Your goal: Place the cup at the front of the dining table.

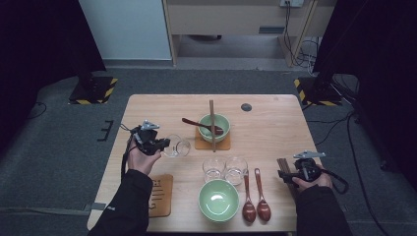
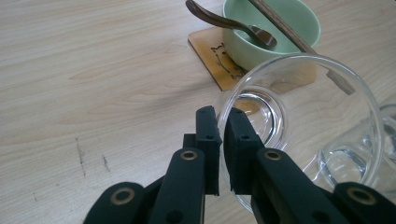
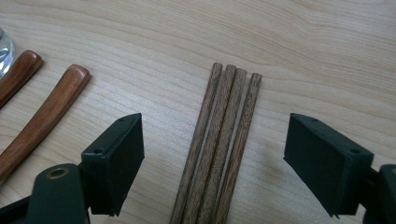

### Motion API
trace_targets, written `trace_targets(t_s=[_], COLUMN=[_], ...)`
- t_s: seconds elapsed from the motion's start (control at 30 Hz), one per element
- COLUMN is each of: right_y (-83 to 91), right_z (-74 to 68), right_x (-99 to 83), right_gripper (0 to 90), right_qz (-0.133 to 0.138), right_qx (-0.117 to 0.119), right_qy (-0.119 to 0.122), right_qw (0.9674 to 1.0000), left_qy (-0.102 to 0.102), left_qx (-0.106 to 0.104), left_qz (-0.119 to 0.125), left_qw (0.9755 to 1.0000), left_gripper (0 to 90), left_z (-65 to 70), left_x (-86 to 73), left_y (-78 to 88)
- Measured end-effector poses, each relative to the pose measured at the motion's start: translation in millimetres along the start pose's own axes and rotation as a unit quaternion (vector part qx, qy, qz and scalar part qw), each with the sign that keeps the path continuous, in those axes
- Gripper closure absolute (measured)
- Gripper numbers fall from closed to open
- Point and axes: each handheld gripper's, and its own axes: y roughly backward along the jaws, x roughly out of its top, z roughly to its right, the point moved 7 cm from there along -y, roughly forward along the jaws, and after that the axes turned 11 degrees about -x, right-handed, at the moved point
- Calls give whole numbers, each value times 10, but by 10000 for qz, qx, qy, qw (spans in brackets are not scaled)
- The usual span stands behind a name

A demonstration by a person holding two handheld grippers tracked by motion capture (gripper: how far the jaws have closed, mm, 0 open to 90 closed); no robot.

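High view: the left tool [image 1: 164, 145] grips a clear glass [image 1: 178, 146], tilted above the pale wooden worktop [image 1: 275, 125]; the right tool's [image 1: 285, 173] jaws hide part of the chopsticks [image 1: 282, 164].

Left gripper view: jaws clamp the glass rim [image 2: 224, 140], one inside, one outside; the lower wall is cut off.

Right gripper view: jaws stand wide, straddling four round dark-wood chopsticks [image 3: 219, 144], untouched.

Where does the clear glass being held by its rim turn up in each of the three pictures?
High view: the held glass is left of centre, tipped on its side in the left hand-held gripper.
Left gripper view: it fills the right half, its rim pinched between the black jaws.
Right gripper view: not there; the chopsticks lie between open jaws.
Shared landmark: the green bowl on the mat, in the high and left gripper views.
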Motion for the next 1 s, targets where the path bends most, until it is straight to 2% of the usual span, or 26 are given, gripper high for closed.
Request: trace_targets(t_s=[0.2, 0.5, 0.67, 1.0], right_y=[3, -4, -6, -9], right_z=[-2, -2, 0, -3], right_x=[2, -1, 0, -2], right_gripper=[201, 201, 202, 201], right_qz=[2, -10, -10, -19], right_qx=[9, 3, 6, 15], right_qy=[-23, -8, -9, -9], right_qw=[10000, 10000, 10000, 10000], left_qy=[59, 168, 194, 267], left_qx=[79, 212, 245, 278], left_qz=[0, -133, -272, -385], left_qw=[10000, 9995, 9991, 9985], left_gripper=[848, 848, 848, 849], left_z=[-65, -196, -235, -285], left_x=[21, 33, 31, 26], left_y=[-63, -208, -297, -413])
